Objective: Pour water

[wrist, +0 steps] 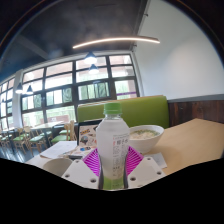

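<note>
A clear plastic water bottle (112,135) with a green cap and a white and green label stands upright between my fingers. My gripper (112,163) is shut on the bottle's lower body, with the magenta pads (93,162) pressed against both sides. The bottle appears lifted, with the tabletop behind it. A white bowl (146,137) sits on the wooden table just behind and right of the bottle.
The wooden table (195,140) stretches to the right. A green bench back (135,110) stands behind the bowl. White papers or trays (60,150) lie to the left. Large windows and other tables and chairs fill the far left of the room.
</note>
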`<state>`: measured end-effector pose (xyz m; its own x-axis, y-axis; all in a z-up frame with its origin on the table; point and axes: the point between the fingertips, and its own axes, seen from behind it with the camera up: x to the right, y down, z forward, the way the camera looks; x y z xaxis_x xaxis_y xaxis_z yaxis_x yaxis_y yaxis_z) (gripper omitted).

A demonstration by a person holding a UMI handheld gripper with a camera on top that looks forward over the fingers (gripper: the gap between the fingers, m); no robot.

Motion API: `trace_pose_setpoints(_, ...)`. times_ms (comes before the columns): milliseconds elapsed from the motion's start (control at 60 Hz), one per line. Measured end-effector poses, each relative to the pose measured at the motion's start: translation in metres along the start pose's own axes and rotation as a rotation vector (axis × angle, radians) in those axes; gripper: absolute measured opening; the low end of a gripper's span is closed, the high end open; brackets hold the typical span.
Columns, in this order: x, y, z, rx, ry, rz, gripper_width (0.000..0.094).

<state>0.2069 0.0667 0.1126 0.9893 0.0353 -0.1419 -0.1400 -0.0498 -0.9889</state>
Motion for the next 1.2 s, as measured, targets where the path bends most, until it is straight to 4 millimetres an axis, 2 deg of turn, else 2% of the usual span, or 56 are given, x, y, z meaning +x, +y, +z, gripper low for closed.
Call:
trace_pose_setpoints(150,0.009,0.003,-0.018,0.003,0.047,-0.085,0.0271)
trace_pose_setpoints(233,0.012,0.004,-0.002,-0.032,0.036,-0.082,0.0291)
trace_pose_setpoints(367,0.01,-0.001,0.005,-0.035,0.03,-0.078,0.0294)
trace_pose_setpoints(433,0.013,0.001,0.008,-0.04,0.045,-0.096,0.0336)
trace_pose_setpoints(467,0.014,0.004,0.009,-0.052,0.051,-0.1,0.0351)
trace_pose_setpoints(483,0.006,0.028,0.008,-0.055,0.047,-0.095,0.0354)
trace_pose_setpoints(517,0.005,0.03,0.008,-0.066,0.044,-0.1,0.0354)
trace_pose_setpoints(583,0.003,0.023,0.013,-0.062,0.037,-0.104,0.0365)
trace_pose_setpoints(750,-0.002,0.025,0.016,-0.049,0.012,-0.1,0.0403)
trace_pose_setpoints(867,-0.003,0.024,0.014,-0.032,-0.002,-0.1,0.0401)
trace_pose_setpoints(967,-0.002,0.025,0.012,-0.035,-0.003,-0.1,0.0463)
trace_pose_setpoints(983,-0.007,0.025,0.002,-0.039,-0.004,-0.1,0.0464)
trace_pose_setpoints(1100,-0.013,0.02,0.006,-0.014,-0.031,-0.104,0.0482)
trace_pose_setpoints(1133,-0.011,0.02,-0.002,-0.007,-0.036,-0.101,0.0486)
trace_pose_setpoints(1200,-0.01,0.014,-0.001,0.023,-0.029,-0.101,0.0582)
